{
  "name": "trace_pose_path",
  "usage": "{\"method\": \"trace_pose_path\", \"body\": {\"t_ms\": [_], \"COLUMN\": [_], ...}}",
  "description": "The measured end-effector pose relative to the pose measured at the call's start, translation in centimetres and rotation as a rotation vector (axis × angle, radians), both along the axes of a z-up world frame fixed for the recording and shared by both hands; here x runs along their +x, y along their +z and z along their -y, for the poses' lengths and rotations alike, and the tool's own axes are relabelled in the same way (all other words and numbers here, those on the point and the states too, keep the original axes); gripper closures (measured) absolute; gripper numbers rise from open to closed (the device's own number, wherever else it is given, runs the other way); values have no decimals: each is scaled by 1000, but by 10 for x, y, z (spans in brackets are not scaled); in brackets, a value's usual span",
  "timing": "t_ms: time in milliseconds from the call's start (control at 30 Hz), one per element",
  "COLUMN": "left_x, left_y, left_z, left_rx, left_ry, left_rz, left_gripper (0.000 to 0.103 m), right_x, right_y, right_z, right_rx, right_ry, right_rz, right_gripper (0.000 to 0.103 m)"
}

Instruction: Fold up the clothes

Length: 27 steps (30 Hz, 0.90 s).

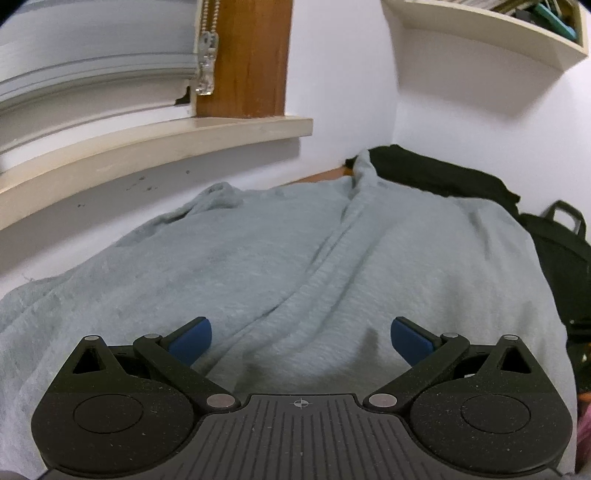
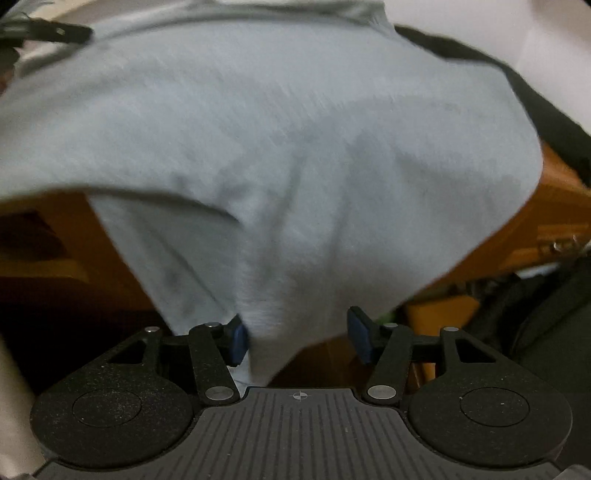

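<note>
A light grey fleece garment (image 1: pixel 280 266) lies spread over the table, with a long raised fold running down its middle. My left gripper (image 1: pixel 301 338) is open just above the near part of the garment, its blue pads wide apart, holding nothing. In the right wrist view the same garment (image 2: pixel 280 140) hangs over the table's front edge. My right gripper (image 2: pixel 297 336) is open, with the hanging corner of the cloth between its blue pads, which are apart and not clamped on it. The right view is blurred.
A wooden table (image 2: pixel 554 206) carries the garment. A black garment (image 1: pixel 436 173) and a black bag (image 1: pixel 557 251) lie at the far right. A window sill (image 1: pixel 147 147) and white wall stand behind; a shelf (image 1: pixel 498 33) hangs at the upper right.
</note>
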<state>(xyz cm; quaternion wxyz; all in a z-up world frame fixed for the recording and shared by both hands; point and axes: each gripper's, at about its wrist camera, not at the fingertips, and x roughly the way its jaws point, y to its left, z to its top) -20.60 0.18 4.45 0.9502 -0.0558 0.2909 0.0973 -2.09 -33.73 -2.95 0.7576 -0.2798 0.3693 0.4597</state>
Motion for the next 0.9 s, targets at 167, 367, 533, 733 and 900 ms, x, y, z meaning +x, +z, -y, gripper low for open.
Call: {"method": "trace_pose_path", "body": {"t_ms": [167,367,533,733,900], "left_x": [-2,0,1,1,0], "left_y": [-1,-2,-2,-2,-2], "left_z": [-2,-4,-4,-4,-5], "left_rx": [-17,-24,-17,-15,-21], "left_ry": [13,31,28,25,27], "left_rz": [0,-10,-12,-12,-11], "left_gripper": [0,0,0,0,0], "right_x": [20,32,20,14,16], "right_y": [5,103,180,185,152], "right_z": [24,54,4,-99,-155], "right_rx": [-26,99,257,325,261], "right_ry": [-58,-117,7,199,287], "right_rz": [0,261,516,540,391], "right_gripper": [98,98,98,98,95]}}
